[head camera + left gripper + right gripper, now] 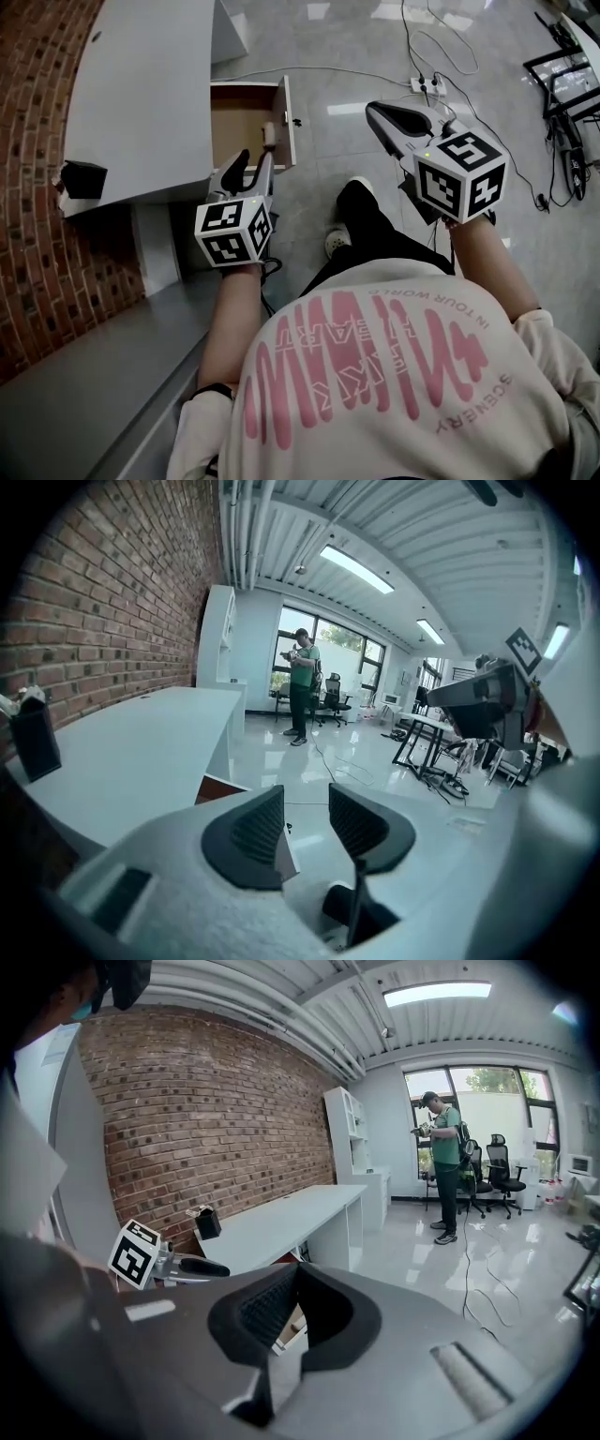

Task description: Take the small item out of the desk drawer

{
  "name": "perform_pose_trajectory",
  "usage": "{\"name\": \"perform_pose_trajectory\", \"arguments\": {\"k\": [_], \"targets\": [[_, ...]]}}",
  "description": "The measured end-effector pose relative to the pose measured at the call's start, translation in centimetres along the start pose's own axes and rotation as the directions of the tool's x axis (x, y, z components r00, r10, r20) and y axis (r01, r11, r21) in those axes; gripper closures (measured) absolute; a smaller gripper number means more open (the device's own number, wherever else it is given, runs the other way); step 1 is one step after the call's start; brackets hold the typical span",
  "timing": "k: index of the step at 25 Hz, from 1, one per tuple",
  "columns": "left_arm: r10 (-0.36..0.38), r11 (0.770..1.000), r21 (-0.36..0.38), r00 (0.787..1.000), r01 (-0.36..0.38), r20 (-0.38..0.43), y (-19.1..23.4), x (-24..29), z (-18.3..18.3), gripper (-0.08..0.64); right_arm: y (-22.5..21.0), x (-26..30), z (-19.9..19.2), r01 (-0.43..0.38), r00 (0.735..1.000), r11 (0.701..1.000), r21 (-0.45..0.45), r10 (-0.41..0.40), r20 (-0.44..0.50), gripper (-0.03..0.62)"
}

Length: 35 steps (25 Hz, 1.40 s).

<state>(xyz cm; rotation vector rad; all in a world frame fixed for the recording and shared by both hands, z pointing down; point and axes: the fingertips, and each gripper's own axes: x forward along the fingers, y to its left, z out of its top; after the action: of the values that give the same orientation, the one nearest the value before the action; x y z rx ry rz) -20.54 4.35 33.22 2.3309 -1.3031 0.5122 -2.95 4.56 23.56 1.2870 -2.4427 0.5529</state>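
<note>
Since the drawer (242,120) stands pulled out, the left tool (254,167), jaws parted and empty, aims at its small item (269,135); the right tool (382,112) idles, jaws together.

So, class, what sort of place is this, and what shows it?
Probably an office or lab workspace: a long white desk against a brick wall, office chairs by big windows, and cables trailing over a polished floor.

Smooth matt white desk top (141,94) beside the left gripper (305,822), bare brown wood-look drawer (234,117) ahead of its jaws, rough red brick wall (37,262), glossy floor (356,56), ribbed matt black pads (255,829)
</note>
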Motion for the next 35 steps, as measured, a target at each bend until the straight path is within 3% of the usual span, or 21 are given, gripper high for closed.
{"name": "perform_pose_trajectory", "arguments": {"k": [15,23,30,35], "targets": [[0.042,0.999,-0.032,0.998,-0.044,-0.051,1.5,0.1,-1.5,0.368,1.5,5.8,3.4,-0.135,0.991,0.986,-0.096,0.133,-0.021,0.583],[0.077,0.995,-0.064,0.994,-0.082,-0.072,3.3,3.8,-0.5,0.367,-0.3,9.9,5.3,-0.192,0.981,0.972,-0.135,0.187,-0.047,0.583],[0.119,0.989,-0.072,0.981,-0.131,-0.153,4.4,8.6,-0.5,0.365,-6.0,13.2,5.1,-0.209,0.976,0.975,-0.078,0.203,-0.076,0.583],[0.121,0.984,-0.098,0.961,-0.149,-0.247,5.3,13.1,-1.8,0.353,-11.3,16.3,3.3,-0.213,0.971,0.976,0.041,0.216,-0.099,0.583]]}}
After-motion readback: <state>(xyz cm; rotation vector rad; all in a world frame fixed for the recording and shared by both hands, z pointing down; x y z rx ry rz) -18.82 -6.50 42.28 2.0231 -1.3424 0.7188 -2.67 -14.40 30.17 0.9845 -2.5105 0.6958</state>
